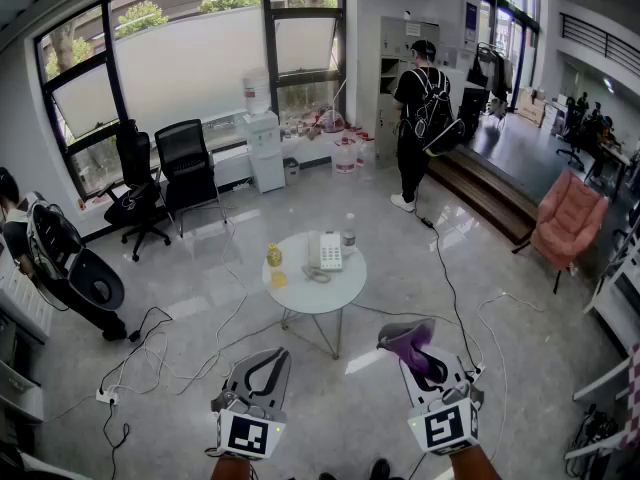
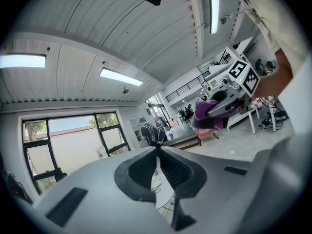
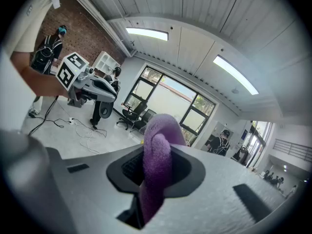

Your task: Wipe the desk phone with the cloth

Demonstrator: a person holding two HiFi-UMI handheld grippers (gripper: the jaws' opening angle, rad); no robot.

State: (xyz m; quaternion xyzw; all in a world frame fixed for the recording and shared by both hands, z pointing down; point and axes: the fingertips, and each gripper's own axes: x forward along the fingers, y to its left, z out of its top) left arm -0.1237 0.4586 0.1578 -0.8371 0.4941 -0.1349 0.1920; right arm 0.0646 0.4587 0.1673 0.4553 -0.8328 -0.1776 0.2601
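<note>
Two grippers are held low at the near edge of the head view, both well short of the table. L gripper (image 1: 266,358) is seen clenched w/ nothing in it: in its own view the jaws are closed tip to tip, and only the room is seen past them. R gripper (image 1: 414,352) is clamped on the purple cloth (image 1: 405,337), which is bunched btw the jaws and sticks out past the tips. In the R gripper view the cloth is seen folded over itself and pinched from both sides, w/ a tail hanging down through the gap. The desk phone (image 1: 326,251), white, is set on the round white table (image 1: 340,288) in the middle of the floor, toward the table's far side. Phone and cloth are well apart; no contact is made. On the same table a yellow bottle (image 1: 273,255) is placed left of the phone and a clear bottle (image 1: 348,236) just beside it at far right. Cables (image 1: 165,353) are strewn over the pale floor left of the table. A person (image 1: 415,118) w/ a backpack is seen standing near the far wall, back turned.
</note>
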